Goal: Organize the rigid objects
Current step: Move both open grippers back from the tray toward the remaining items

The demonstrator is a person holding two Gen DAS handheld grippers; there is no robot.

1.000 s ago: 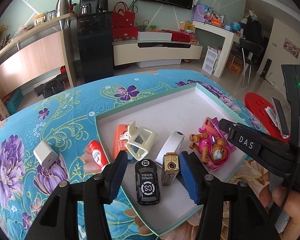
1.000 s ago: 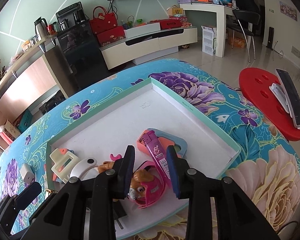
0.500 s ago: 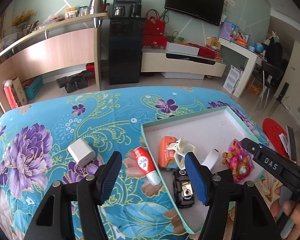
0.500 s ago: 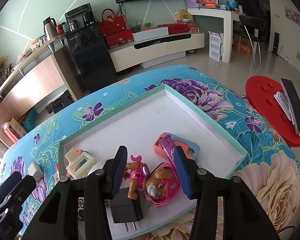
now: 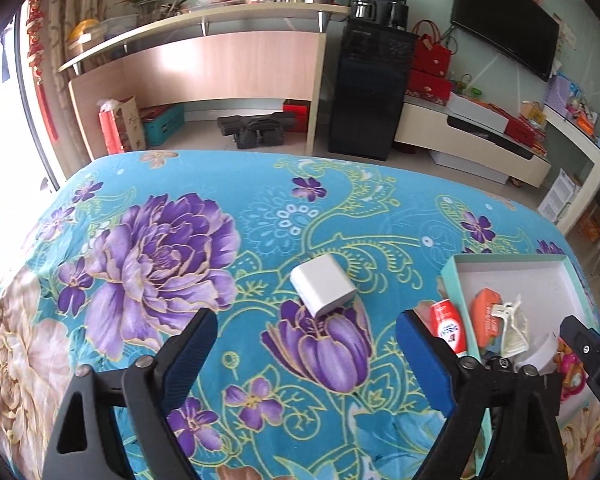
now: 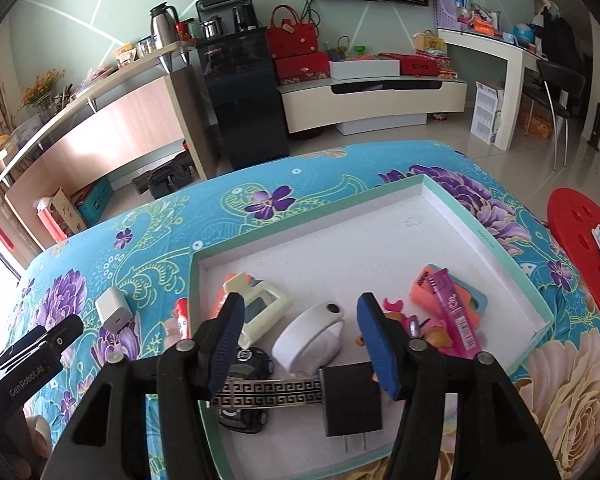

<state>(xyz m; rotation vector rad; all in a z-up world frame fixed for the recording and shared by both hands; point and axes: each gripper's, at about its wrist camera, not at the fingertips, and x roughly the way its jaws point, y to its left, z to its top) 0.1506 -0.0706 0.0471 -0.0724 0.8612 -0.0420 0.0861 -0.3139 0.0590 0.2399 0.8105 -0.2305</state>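
A white charger cube (image 5: 323, 290) lies on the flowered cloth, left of the mint-rimmed tray (image 5: 448, 276). My left gripper (image 5: 306, 354) is open and empty, just short of the cube. A red-and-white tube (image 5: 447, 325) lies by the tray's left wall. In the right wrist view my right gripper (image 6: 300, 346) is open and empty above the tray (image 6: 516, 268), over a white curved piece (image 6: 310, 338), a black toy car (image 6: 244, 364), a patterned lighter (image 6: 266, 396) and a black plug adapter (image 6: 352, 398). The cube also shows in that view (image 6: 114, 312).
The tray also holds a cream frame (image 6: 262, 310), an orange block (image 6: 426, 294), a pink tube (image 6: 458, 320) and a pink toy dog (image 6: 412, 326). A red stool (image 6: 580, 256) stands right of the table. The table's edges lie left and far.
My left gripper has swung left from the tray to the white cube. My right gripper has drawn back and opened wider; a black adapter now lies in the tray.
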